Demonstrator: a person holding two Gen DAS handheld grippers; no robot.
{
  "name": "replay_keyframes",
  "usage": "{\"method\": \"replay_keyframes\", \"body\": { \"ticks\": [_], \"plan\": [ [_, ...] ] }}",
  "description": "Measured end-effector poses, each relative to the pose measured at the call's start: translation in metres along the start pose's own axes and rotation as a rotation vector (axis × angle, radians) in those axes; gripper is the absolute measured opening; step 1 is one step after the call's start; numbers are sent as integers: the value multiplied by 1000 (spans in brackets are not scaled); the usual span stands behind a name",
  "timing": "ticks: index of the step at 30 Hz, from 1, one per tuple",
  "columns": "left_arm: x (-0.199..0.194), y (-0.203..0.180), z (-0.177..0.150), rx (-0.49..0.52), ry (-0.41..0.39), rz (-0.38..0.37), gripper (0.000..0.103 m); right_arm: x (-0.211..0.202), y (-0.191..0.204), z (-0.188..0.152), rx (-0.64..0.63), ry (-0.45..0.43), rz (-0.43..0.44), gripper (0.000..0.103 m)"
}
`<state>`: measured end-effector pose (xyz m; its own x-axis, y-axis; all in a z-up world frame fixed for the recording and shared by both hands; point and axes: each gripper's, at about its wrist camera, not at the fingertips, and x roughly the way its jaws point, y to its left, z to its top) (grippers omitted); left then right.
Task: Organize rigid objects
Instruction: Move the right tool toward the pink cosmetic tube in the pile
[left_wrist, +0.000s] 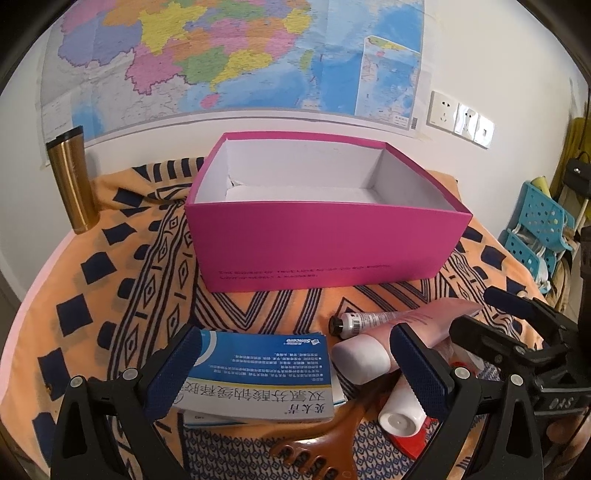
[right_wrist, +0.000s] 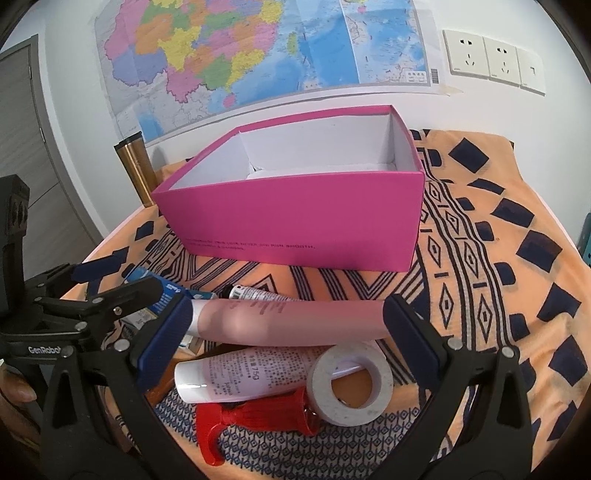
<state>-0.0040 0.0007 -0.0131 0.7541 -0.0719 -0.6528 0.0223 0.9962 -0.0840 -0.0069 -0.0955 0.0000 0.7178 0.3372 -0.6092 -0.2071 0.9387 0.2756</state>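
An open pink box (left_wrist: 325, 247) (right_wrist: 303, 229) with a white inside stands on the patterned cloth. My left gripper (left_wrist: 295, 365) is open, its fingers on either side of a blue and white medicine box (left_wrist: 258, 373), apart from it. My right gripper (right_wrist: 288, 328) is open around a long pink tube (right_wrist: 291, 321), which also shows in the left wrist view (left_wrist: 424, 317). A white tube (right_wrist: 243, 373), a small white tube (right_wrist: 258, 295), a white tape roll (right_wrist: 351, 384), a red object (right_wrist: 255, 417) and a brown comb (left_wrist: 317, 446) lie beside them.
A gold tumbler (left_wrist: 72, 181) (right_wrist: 136, 170) stands at the back left by the wall. A map (left_wrist: 221, 55) and sockets (right_wrist: 495, 59) are on the wall. Blue baskets (left_wrist: 535, 229) stand off the table's right side. The cloth right of the pink box is bare.
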Motion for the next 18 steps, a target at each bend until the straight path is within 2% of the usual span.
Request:
{"method": "replay_keyframes", "body": {
  "ticks": [4,11,13,18],
  "plan": [
    [1,-4,-1,20,5,-34,101,2,-13,-1,33,18,-7,103],
    [0,-12,-4,69,39,-177,95,4,-40,-3,100,54,-13,99],
    [1,-16,-6,87,53,-220,77,6,-47,-3,117,64,-1,97],
    [6,-27,-9,120,100,-289,58,15,-63,-4,169,95,39,89]
  ]
}}
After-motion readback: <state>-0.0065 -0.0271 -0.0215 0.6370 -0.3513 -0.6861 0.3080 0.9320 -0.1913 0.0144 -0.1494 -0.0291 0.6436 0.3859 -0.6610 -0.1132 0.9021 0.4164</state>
